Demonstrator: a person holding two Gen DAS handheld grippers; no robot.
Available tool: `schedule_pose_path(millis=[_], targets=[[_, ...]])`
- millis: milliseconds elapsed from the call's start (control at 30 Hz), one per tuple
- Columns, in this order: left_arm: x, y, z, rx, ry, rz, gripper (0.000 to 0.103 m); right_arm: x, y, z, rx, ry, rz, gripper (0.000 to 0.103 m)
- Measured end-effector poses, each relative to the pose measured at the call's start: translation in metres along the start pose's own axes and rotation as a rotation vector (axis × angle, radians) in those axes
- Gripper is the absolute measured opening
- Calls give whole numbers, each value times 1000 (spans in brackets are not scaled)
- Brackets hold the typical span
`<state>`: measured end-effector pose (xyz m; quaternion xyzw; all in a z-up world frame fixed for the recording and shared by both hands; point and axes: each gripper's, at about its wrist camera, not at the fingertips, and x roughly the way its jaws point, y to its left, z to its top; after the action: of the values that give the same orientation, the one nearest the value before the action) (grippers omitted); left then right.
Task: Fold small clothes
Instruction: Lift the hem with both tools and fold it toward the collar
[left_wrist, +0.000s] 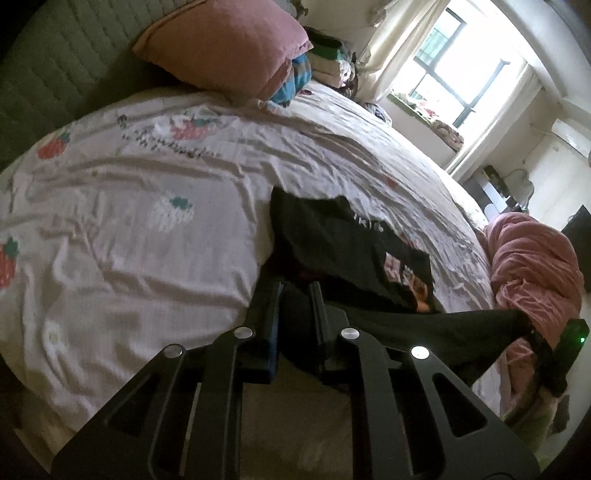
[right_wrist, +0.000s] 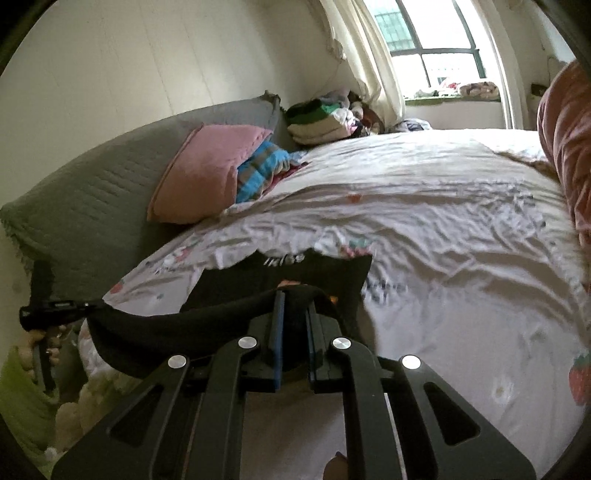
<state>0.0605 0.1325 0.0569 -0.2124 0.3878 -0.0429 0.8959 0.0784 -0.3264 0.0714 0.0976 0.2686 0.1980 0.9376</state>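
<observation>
Two grippers' fingers (left_wrist: 277, 299) closed on black garment (left_wrist: 343, 236), apparently stretched between them above bedsheet (left_wrist: 147, 184).

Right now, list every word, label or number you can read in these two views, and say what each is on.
White letters on the black shirt: blurred, cannot be read in either view.
Dark line of writing on the strawberry bedsheet: blurred, cannot be read.
Nothing else carries text that shows.
</observation>
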Motion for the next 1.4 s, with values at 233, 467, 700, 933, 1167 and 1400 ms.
schedule_pose_path(millis=[233, 467, 700, 933, 1167, 1400], targets=[[18, -14, 41, 12, -19, 12, 7, 23, -11, 25, 4, -36, -30, 9], [42, -25, 75, 26, -16, 24, 7, 46, -26, 38, 46, -44, -52, 9], [75, -30, 97, 25, 1, 46, 7, 74, -41, 43, 82, -11, -87, 9], [102, -30, 105, 31, 11, 78, 7, 95, -48, 43, 94, 12, -121, 9], [126, -24, 103, 37, 25, 113, 7, 122, -53, 39, 81, 58, -165, 9], [156, -13, 93, 54, 48, 158, 7, 151, -59, 25, 75, 118, -225, 10]])
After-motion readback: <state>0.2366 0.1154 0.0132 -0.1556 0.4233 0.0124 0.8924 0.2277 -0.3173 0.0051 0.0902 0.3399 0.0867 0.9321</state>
